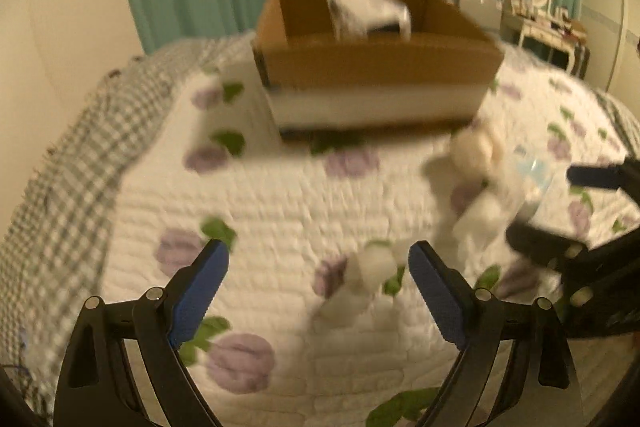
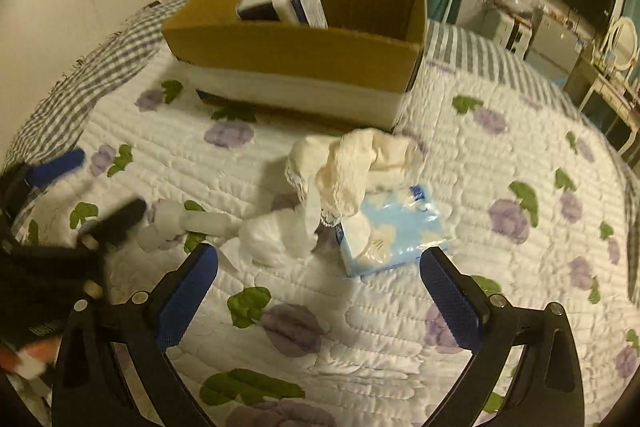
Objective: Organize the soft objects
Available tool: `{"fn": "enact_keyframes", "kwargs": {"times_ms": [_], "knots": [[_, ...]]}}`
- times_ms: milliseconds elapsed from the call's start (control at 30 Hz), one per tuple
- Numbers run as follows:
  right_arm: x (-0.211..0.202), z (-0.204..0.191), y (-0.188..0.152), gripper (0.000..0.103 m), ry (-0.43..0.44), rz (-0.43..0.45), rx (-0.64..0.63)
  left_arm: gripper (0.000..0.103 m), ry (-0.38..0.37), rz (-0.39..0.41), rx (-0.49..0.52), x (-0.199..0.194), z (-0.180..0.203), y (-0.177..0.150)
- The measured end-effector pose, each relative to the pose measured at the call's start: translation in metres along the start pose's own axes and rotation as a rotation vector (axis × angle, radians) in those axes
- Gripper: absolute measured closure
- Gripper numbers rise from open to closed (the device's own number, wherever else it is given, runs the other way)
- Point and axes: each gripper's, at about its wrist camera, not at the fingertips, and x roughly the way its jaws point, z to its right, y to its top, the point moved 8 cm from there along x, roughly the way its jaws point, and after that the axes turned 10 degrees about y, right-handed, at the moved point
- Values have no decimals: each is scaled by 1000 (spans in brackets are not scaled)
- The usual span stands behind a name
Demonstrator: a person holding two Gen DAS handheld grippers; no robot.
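Both claws wide & empty, right gripper [image 2: 318, 283] just short of the white cloth pile [image 2: 352, 167] draped on the tissue pack [image 2: 394, 231] w/ cardboard box [image 2: 296, 55] behind: drop lower, pinch cloth only; left gripper [image 1: 318, 277] takes the small white roll [image 1: 370, 267].

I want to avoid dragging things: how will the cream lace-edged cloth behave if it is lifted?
The cream cloth looks crumpled and limp, so it will likely droop. It drapes onto the blue tissue pack, so it may nudge that light-looking pack.

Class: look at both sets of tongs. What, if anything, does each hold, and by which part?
Nothing. The left tongs and right tongs stand open and empty above the quilt.
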Motion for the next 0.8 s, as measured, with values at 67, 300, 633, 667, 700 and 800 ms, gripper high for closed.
{"fn": "enact_keyframes", "kwargs": {"times_ms": [67, 300, 633, 667, 700, 800], "knots": [[6, 3, -3, 1, 9, -16, 16, 12, -16, -30, 11, 12, 6, -10], [18, 8, -7, 3, 20, -45, 51, 31, -76, -88, 52, 40, 27, -23], [9, -11, 3, 12, 5, -15, -8, 74, -130, -53, 76, 34, 32, -22], [10, -16, 4, 14, 15, -17, -14, 74, -129, -52, 57, 31, 27, -21], [12, -21, 4, 17, 26, -24, -21, 74, -122, -50, 47, 31, 22, -20], [23, -28, 2, 23, 14, -63, -46, 74, -111, -35, 12, 27, 5, -16]]}}
